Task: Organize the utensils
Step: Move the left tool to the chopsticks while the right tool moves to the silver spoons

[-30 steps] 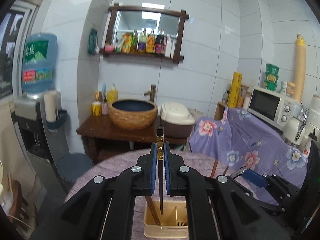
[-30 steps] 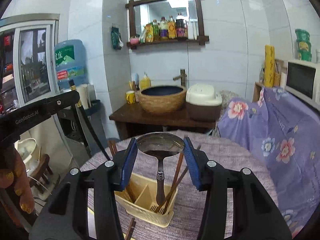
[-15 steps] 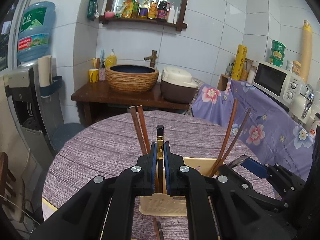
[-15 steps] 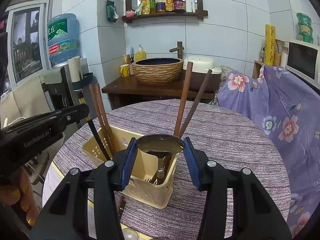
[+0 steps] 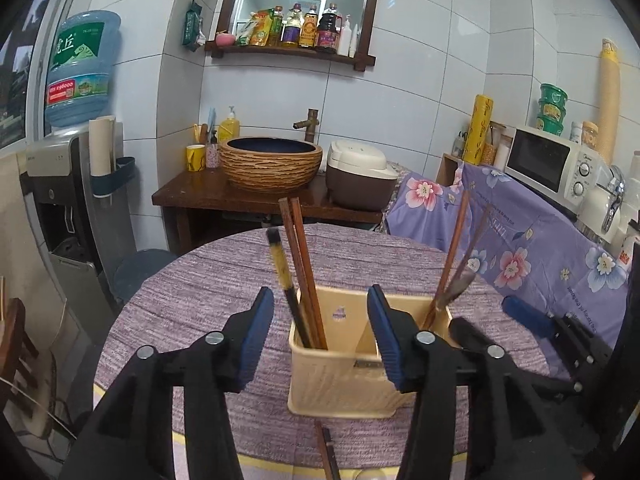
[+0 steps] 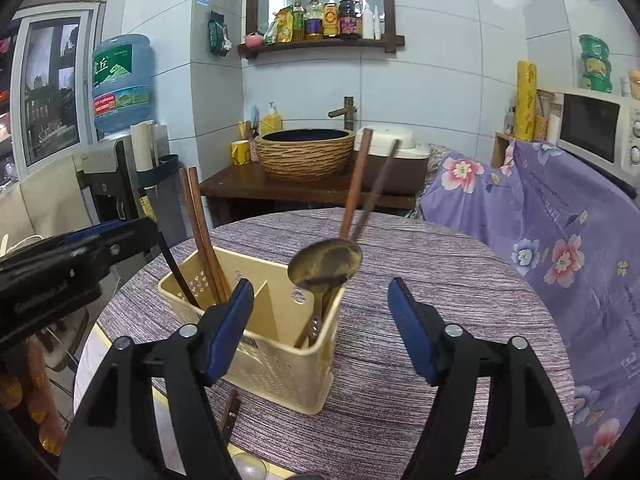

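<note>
left wrist view: left tool (image 5: pixel 320 334) opening, black chopstick (image 5: pixel 285 280) released into the yellow caddy (image 5: pixel 344 384); right tool (image 6: pixel 320 330) opening, spoon (image 6: pixel 325 266) dropped in. loose chopsticks (image 5: pixel 326 454) lie near on surface (image 5: pixel 192 304).

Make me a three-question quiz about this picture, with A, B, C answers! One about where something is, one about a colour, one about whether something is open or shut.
1. Where is the spoon?
A. on the floor
B. standing in the basket
C. in the sink

2. What colour is the basket?
A. pale yellow
B. green
C. black

3. How is the right tool?
A. shut on the spoon
B. shut on a chopstick
C. opening, gripping nothing

Answers: 1 B, its handle goes down into the right compartment. 2 A, its walls look cream-yellow. 3 C, its blue pads stand clear of the spoon.
</note>
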Demonstrator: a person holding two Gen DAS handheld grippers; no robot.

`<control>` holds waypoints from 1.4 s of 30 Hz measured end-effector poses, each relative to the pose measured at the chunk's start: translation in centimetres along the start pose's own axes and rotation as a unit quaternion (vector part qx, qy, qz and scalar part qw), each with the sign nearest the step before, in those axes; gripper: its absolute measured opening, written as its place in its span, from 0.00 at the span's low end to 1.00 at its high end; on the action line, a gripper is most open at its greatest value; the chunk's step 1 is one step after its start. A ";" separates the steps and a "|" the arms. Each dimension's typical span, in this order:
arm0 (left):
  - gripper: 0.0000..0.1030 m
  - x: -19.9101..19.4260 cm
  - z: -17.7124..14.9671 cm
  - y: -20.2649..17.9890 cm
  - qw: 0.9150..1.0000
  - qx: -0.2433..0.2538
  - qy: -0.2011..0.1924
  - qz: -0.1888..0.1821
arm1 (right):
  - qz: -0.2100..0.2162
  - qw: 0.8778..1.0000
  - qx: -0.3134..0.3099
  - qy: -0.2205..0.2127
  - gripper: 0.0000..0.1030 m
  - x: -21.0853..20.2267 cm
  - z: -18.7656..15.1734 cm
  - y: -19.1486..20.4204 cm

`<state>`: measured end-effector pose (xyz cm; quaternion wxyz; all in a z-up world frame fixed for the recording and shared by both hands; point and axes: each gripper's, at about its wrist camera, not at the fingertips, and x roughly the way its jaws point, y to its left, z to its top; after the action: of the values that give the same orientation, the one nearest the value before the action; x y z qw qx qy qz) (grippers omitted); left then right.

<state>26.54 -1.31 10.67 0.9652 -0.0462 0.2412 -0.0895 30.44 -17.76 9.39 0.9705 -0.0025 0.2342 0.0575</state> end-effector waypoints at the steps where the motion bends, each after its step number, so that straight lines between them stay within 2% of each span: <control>1: 0.57 -0.5 -0.6 0.1 1.000 -0.001 0.000 -0.001 | -0.004 1.000 0.001 -0.001 0.72 -0.5 -0.3 -0.1; 2: 0.62 -0.9 -1.2 0.2 1.000 -0.003 0.001 0.001 | -0.008 1.000 0.002 -0.001 0.72 -0.9 -0.6 -0.2; 4: 0.65 -1.3 -2.5 0.4 1.000 -0.001 0.009 0.005 | -0.012 1.000 -0.001 0.002 0.75 -1.7 -1.4 -0.3; 12: 0.65 -1.3 -9.1 1.6 0.996 -0.006 0.087 -0.001 | -0.014 0.997 0.018 0.070 0.76 -2.8 -6.6 -1.4; 19: 0.64 -0.7 -13.4 2.5 0.991 -0.023 0.132 0.001 | -0.021 0.991 0.031 0.128 0.76 -2.0 -11.2 -2.1; 26: 0.63 -1.0 -15.5 2.9 0.988 -0.035 0.150 0.002 | -0.008 0.986 0.048 0.158 0.76 -2.2 -14.1 -2.1; 33: 0.57 -1.0 -16.9 3.3 0.985 -0.044 0.164 0.000 | -0.008 0.983 0.047 0.176 0.76 -2.0 -15.9 -1.7; 36: 0.56 -0.9 -17.3 2.8 0.985 -0.040 0.168 -0.005 | 0.003 0.982 0.058 0.180 0.73 -1.9 -16.0 -1.7; 42: 0.56 -0.9 -17.4 3.1 0.985 -0.049 0.168 -0.003 | 0.040 0.982 0.031 0.179 0.73 -2.2 -15.9 0.8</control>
<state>17.95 1.09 -4.65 0.9072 -0.0784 0.4040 -0.0874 21.23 -17.75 -3.74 0.9093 0.0269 0.4059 0.0879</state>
